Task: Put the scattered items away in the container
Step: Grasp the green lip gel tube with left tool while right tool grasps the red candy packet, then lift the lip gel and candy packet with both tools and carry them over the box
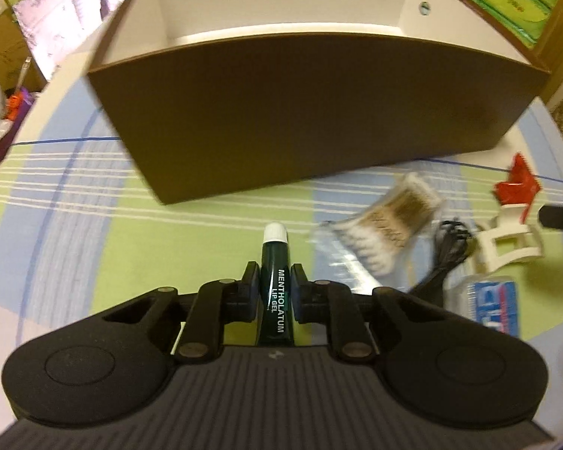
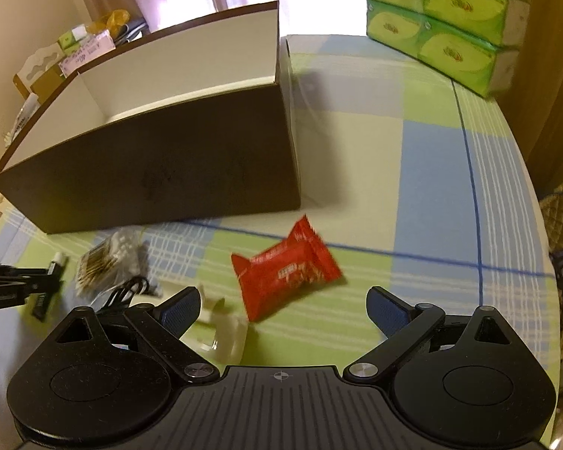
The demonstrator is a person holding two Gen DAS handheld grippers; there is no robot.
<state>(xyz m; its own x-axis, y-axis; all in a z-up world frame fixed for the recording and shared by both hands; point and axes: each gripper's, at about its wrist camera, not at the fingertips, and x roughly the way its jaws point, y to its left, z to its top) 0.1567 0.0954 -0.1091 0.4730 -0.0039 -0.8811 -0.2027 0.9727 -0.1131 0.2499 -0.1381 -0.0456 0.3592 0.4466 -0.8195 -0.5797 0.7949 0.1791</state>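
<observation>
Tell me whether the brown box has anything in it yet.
Apparently empty: the brown box shows bare white walls and floor in both views, though its near wall hides part of the floor. The lip gel tube sits outside.

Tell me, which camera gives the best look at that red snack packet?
The right wrist view: the red snack packet lies whole on the cloth just ahead of the open right gripper. The left wrist view shows it small and blurred at the right edge.

Glossy red wrapper (image 2: 287,272), matt brown cardboard box (image 2: 161,172), woven cloth (image 2: 431,195)
</observation>
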